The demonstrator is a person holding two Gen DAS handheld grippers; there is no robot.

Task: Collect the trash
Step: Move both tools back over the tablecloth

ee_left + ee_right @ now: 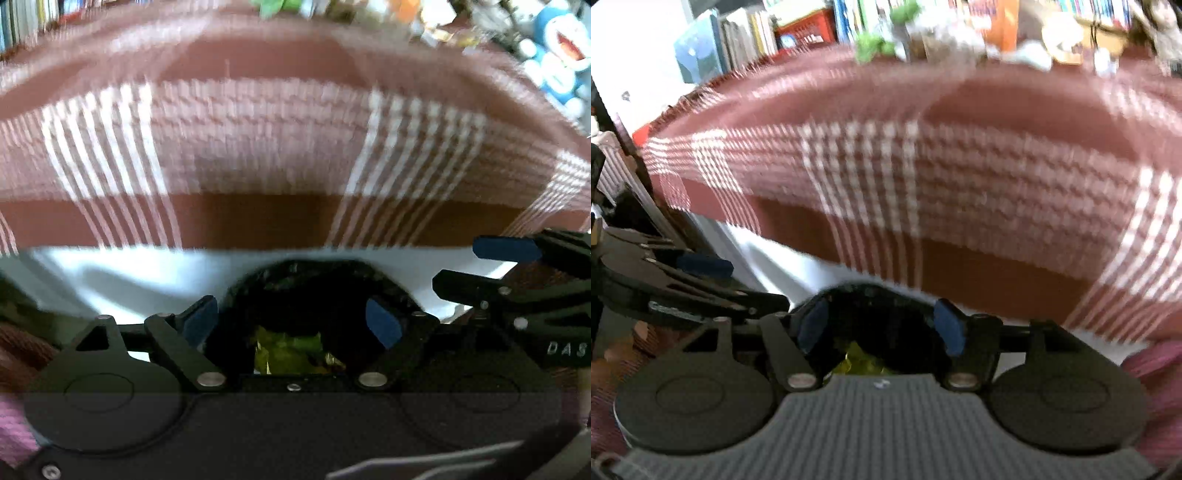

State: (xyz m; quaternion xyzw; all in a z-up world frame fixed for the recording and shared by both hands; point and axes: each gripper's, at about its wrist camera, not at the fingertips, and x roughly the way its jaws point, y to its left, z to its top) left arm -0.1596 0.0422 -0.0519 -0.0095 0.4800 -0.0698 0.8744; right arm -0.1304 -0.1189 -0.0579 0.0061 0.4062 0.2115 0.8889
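Both views are smeared by motion, so only coarse layout can be trusted. The left claw [291, 321] stands released: its two blue pads sit wide apart around a black bag [314, 280], whose dark, crinkled mouth fills the gap between them. Whether a pad actually touches the plastic I cannot tell. Deep in that mouth, nearest the camera, lies yellow-green trash [291, 354], seemingly crumpled wrappers.

The right claw [882, 325] shows the same picture from its own side: pads spread, not gripping anything, the black bag [879, 310] between them and the yellow-green trash [864, 360] low inside. In the left view the right claw enters from the right edge, just beside the left one, so the two tools hang side by side over one opening.

The relation that matters is this: the collected trash lies directly below and between each claw's fingers, already in the bag, while whatever remains to be picked up lies far away, across the red-and-white checked cloth [258, 147] on the worktop, among the blurred clutter [942, 40] at its far edge. Neither arm looks clearly nearer to that clutter.
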